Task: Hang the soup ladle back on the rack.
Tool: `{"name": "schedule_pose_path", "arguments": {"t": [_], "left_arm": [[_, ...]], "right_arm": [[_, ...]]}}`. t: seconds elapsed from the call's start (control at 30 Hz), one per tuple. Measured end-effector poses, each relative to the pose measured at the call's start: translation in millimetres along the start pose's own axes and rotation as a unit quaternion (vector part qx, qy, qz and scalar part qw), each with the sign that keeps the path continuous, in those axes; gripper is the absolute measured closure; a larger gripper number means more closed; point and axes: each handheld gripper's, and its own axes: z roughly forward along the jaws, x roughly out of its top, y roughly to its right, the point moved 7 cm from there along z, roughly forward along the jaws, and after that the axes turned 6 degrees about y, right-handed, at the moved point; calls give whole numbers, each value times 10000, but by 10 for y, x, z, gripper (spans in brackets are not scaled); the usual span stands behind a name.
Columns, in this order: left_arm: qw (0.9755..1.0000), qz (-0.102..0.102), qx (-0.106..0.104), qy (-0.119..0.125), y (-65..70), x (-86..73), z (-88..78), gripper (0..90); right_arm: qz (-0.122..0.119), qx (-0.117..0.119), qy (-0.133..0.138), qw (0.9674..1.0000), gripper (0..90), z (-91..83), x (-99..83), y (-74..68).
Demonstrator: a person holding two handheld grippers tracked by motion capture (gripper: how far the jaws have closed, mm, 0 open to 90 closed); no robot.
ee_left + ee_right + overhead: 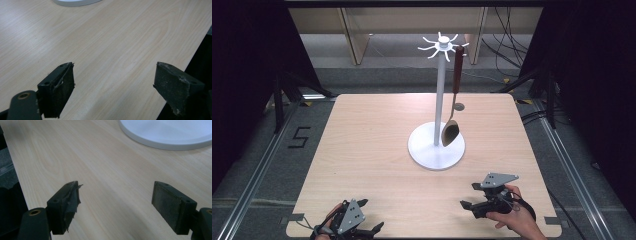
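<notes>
My right tongs, gaping and empty, sit nearest the white stand; the spoon hangs upright from it, beyond them. Left tongs likewise.

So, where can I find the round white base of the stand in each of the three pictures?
High view: white base right of centre on the table.
Left gripper view: base rim at the top edge.
Right gripper view: base at top right.
Shared landmark: the pale wood tabletop.
</notes>
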Motion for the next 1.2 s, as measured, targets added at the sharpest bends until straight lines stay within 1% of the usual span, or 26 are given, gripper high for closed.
{"name": "schedule_pose_path", "arguments": {"t": [0.03,0.07,0.1,0.13,0.17,0.2,0.23,0.27,0.3,0.33,0.37,0.4,0.43,0.47,0.53,0.6,0.63,0.7,0.8,0.9,0.97,1.0,1.1,1.13,1.17,1.2], "left_arm": [[10000,5,27,15,0,-1,2,157],[10000,-3,15,25,2,-2,6,157],[10000,-11,18,33,1,-1,7,157],[10000,-12,-8,-4,0,-1,-1,157],[10000,-6,2,-4,-1,0,0,157],[10000,-3,-13,-17,1,-3,-1,157],[10000,-11,17,40,1,-1,8,157],[10000,-12,19,37,0,-1,7,157],[10000,-15,25,41,-1,1,8,157],[10000,-28,-21,-28,4,-4,-2,157],[10000,0,7,3,1,-2,3,157],[10000,-5,17,34,3,-1,7,157],[10000,9,-12,0,3,-3,2,157],[10000,-3,-9,-12,1,-2,0,157],[10000,6,19,6,-1,0,0,157],[10000,7,14,2,-1,-2,-1,157],[10000,-39,-18,-24,5,-3,-2,157],[10000,11,15,2,0,-1,0,157],[10000,9,17,5,-2,1,-1,157],[10000,11,18,-1,0,0,-2,157],[10000,12,19,5,-1,1,0,157],[10000,7,22,9,-1,2,0,157],[10000,13,16,-1,1,-1,0,157],[10000,10,19,5,0,1,-1,157],[10000,7,21,10,0,3,0,157],[10000,9,21,8,-1,2,0,157]], "right_arm": [[2,11,26,10000,231,-5,-3,-6],[-14,12,-33,10000,231,-23,-16,-8],[-45,-5,30,10000,231,-26,-16,-3],[147,18,-47,9999,231,-41,-36,-42],[174,29,-18,9998,231,-47,-42,-49],[0,-28,43,10000,231,-48,-41,-14],[11,-10,52,10000,231,-56,-47,-21],[-16,-18,59,10000,231,-63,-54,-21],[17,1,23,10000,231,-73,-65,-31],[10,29,11,10000,231,-77,-73,-39],[-16,30,59,10000,231,-73,-76,-48],[69,-1,46,10000,231,-81,-86,-61],[-30,9,26,10000,231,-89,-90,-49],[21,35,13,10000,231,-94,-97,-62],[-6,39,50,10000,231,-89,-105,-65],[-4,16,14,10000,231,-96,-118,-62],[-6,19,18,10000,231,-98,-120,-60],[-10,-17,39,10000,232,-103,-122,-51],[-5,-4,72,10000,234,-107,-120,-53],[-18,-83,57,9999,235,-116,-126,-37],[40,-62,30,10000,236,-117,-132,-47],[151,-45,19,9999,236,-116,-138,-72],[129,-25,10,9999,236,-112,-141,-72],[56,-47,37,10000,236,-110,-137,-59],[73,-17,42,10000,236,-110,-137,-65],[7,-14,38,10000,237,-109,-137,-50]]}}
